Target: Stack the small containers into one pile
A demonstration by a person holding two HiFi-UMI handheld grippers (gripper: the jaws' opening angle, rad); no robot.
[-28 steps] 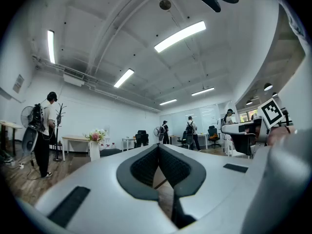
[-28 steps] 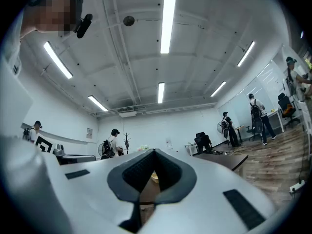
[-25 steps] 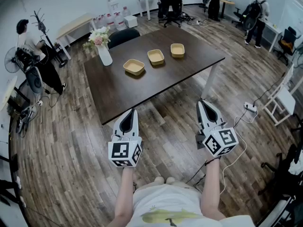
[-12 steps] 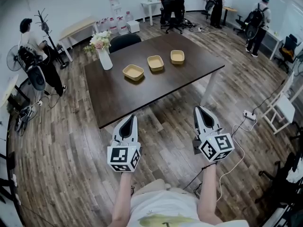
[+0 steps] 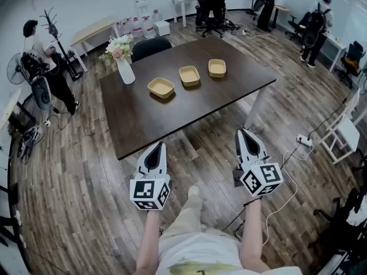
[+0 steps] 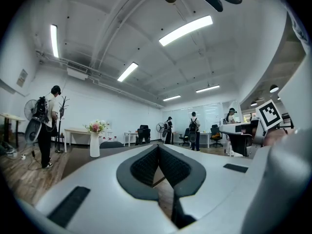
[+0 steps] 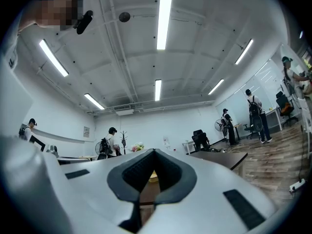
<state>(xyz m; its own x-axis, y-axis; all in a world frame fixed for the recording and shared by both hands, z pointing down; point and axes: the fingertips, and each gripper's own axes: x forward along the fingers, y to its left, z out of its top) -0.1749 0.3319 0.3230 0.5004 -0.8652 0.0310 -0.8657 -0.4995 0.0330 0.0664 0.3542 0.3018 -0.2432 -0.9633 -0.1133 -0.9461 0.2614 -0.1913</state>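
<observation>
Vase [image 5: 126, 71]: white, holding flowers, at the far left corner of the table [image 5: 172, 116]; no part of the stacking.
Left gripper [image 5: 156, 146]: jaws closed tip to tip, nothing between them, held over the floor short of the table.
Containers: left container [image 5: 161, 87], middle container [image 5: 189, 75] and right container [image 5: 217, 67] sit apart in a row on the table's far half, none nested.
Right gripper [image 5: 245, 134]: jaws pressed together, empty, also over the floor.
Change: a leg [image 5: 192, 208] has swung forward between the grippers since a second ago, and the table edge looks nearer.
Meaning: the person is probably walking up; stacking not yet begun, and the jaws must open before any pickup.
</observation>
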